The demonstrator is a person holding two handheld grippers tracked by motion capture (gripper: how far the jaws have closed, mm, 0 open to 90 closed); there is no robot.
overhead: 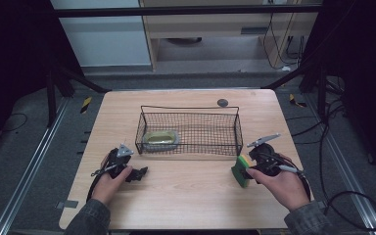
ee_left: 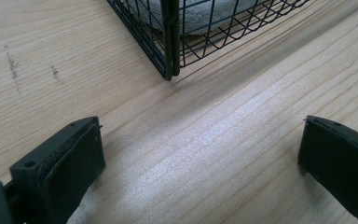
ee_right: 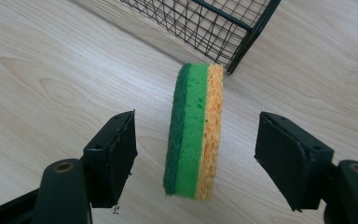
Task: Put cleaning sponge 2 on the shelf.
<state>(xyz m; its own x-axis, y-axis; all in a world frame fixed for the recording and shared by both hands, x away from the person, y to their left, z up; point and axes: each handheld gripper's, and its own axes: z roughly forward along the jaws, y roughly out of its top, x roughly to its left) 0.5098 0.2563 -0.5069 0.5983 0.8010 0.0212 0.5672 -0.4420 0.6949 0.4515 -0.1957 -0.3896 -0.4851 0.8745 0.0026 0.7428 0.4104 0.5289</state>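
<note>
Standing on edge at the basket's [overhead: 188, 128] five o'clock, the sponge [ee_right: 195, 133] sits untouched between the right hand-held gripper's [ee_right: 196, 156] half-open jaws, not yet basketed; the left hand-held gripper [ee_left: 200, 163] gapes wide, empty.

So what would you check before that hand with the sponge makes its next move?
1. Sponge sits between the jaws of the right gripper: ok.
2. Pads press on the sponge: not ok, there is a gap on each side.
3. Sponge stands on edge, in line with the jaws: ok.
4. Sponge rests on the table: cannot tell.
5. Room in the basket: ok, its right part is bare.
6. Left gripper out of the way: ok, open and empty by the basket's front left corner.
</note>
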